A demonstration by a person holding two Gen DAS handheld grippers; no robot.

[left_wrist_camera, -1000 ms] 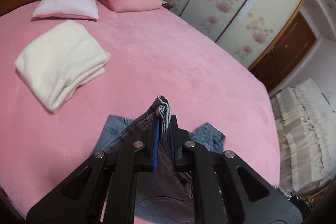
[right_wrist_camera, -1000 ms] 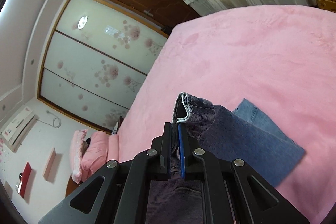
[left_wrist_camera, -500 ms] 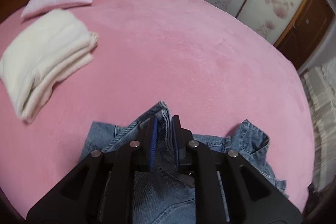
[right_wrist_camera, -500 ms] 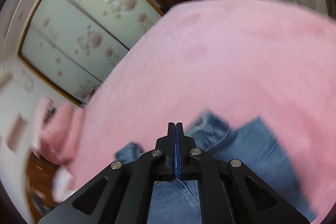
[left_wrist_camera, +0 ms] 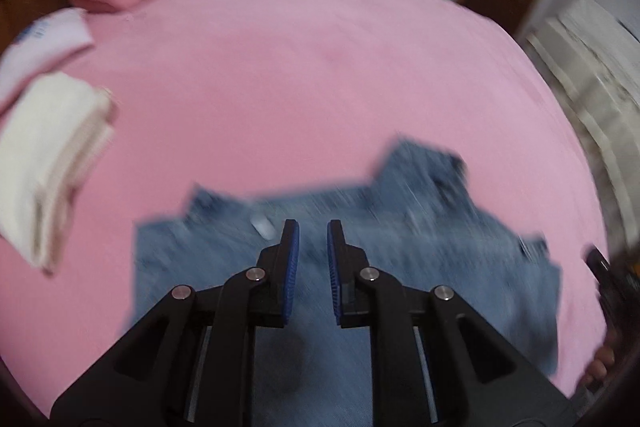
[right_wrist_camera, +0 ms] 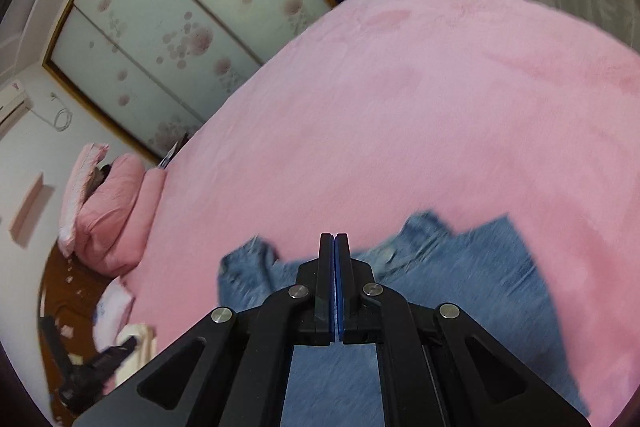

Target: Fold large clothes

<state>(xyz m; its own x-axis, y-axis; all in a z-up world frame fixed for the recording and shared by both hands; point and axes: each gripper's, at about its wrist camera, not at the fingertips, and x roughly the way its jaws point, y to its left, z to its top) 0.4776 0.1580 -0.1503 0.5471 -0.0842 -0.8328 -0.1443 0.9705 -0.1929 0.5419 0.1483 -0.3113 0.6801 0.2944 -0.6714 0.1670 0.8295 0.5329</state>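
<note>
Hovering over denim jacket (left_wrist_camera: 400,247) laid flat on pink bed (left_wrist_camera: 300,87): L gripper (left_wrist_camera: 313,247) slightly parted, empty; R gripper (right_wrist_camera: 335,267) pinched closed, empty, prob lining up next fold.

Bed cover (left_wrist_camera: 304,67): plain pink.
Jeans (left_wrist_camera: 420,227): faded blue denim.
Folded towel (left_wrist_camera: 52,155), left edge: cream.
Wardrobe doors (right_wrist_camera: 160,39), upper left: pale, pink blossoms, brown frames.
Gripper pads (left_wrist_camera: 294,267): blue on black.

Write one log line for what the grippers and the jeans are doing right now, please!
left hand-held gripper: open, empty | right hand-held gripper: shut, empty | jeans: lying on pink bed | cream folded cloth: apart, left
</note>
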